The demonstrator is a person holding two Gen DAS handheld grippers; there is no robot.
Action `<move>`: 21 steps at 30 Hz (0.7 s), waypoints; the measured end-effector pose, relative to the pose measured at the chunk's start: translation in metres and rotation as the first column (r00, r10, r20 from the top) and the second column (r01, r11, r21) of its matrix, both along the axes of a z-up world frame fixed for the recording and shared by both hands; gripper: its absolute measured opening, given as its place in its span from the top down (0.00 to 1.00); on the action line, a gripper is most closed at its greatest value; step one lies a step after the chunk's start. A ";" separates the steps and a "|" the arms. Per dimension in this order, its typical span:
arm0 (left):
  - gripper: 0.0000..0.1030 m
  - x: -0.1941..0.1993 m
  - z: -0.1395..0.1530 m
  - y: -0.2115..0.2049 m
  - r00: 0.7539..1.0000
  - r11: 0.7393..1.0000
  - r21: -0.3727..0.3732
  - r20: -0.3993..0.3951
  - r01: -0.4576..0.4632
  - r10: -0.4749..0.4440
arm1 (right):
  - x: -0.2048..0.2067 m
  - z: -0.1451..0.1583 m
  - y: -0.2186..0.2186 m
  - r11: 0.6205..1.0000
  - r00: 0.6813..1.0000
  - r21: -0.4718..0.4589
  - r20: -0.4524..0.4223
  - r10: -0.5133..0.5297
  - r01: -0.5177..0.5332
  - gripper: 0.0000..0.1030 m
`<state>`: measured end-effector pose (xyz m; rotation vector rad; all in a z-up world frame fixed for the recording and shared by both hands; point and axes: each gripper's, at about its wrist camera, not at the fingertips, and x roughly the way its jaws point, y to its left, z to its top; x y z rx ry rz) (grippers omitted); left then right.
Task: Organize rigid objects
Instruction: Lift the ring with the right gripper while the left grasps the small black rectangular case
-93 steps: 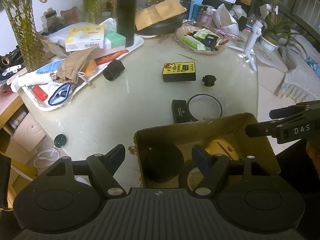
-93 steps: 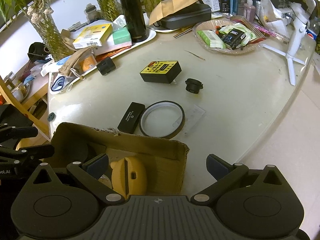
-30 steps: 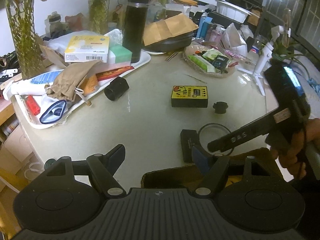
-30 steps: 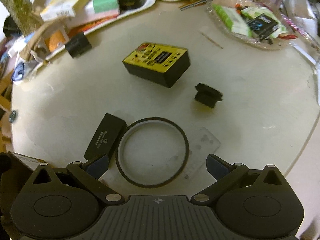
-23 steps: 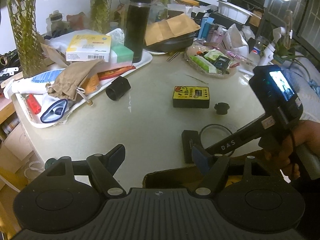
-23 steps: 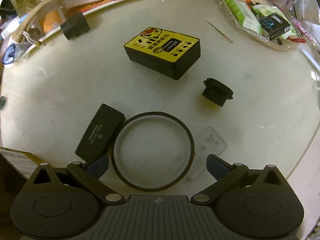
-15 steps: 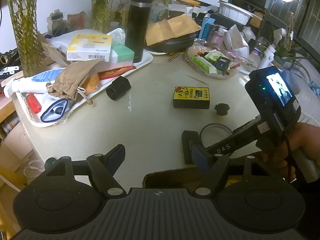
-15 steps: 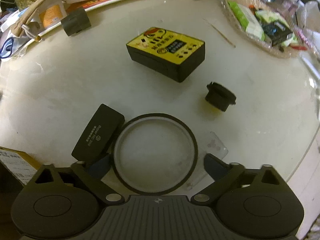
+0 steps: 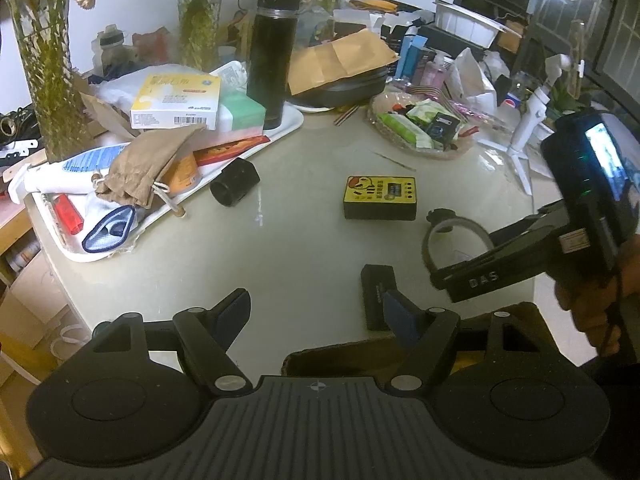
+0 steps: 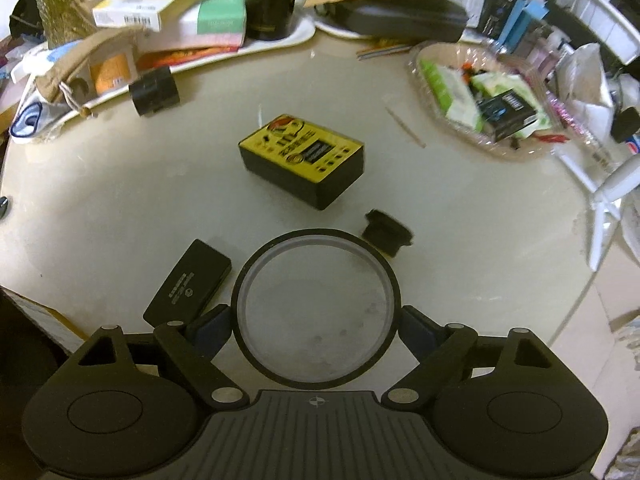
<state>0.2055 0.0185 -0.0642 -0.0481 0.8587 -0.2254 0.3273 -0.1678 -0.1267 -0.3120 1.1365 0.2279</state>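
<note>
A thin black ring [image 10: 316, 235] sits between the pads of my right gripper [image 10: 316, 332], which is shut on its two sides; it hangs slightly above the pale table [image 10: 120, 208]. In the left wrist view the ring [image 9: 456, 221] is tilted up. On the table lie a flat black case [image 10: 188, 286], a yellow-topped black box [image 10: 302, 158], a small black cap [image 10: 386, 236] and a black cylinder [image 10: 154, 90]. My left gripper [image 9: 318, 312] stands open and empty over the near edge of a cardboard box [image 9: 340, 354].
A white tray [image 9: 294, 122] piled with boxes, a cloth pouch and a black flask [image 9: 274, 56] fills the back left. A dish of packets [image 10: 492, 100] and a white tripod [image 10: 604, 204] stand at the right. A person's hand [image 9: 600, 300] holds the right gripper.
My right gripper came down around the ring, closed on its sides and raised it a little. The left gripper has stayed where it was.
</note>
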 end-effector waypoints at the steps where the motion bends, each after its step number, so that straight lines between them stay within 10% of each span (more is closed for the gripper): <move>1: 0.29 0.001 0.001 -0.001 1.000 1.000 0.001 -0.002 0.001 -0.001 | -0.001 0.003 -0.001 1.000 1.000 0.003 0.007 -0.003 0.003 0.13; 21: 0.29 0.034 -0.006 -0.042 0.991 0.996 0.048 -0.112 0.081 -0.075 | -0.024 0.039 -0.052 0.987 0.994 0.130 0.038 -0.098 0.092 0.13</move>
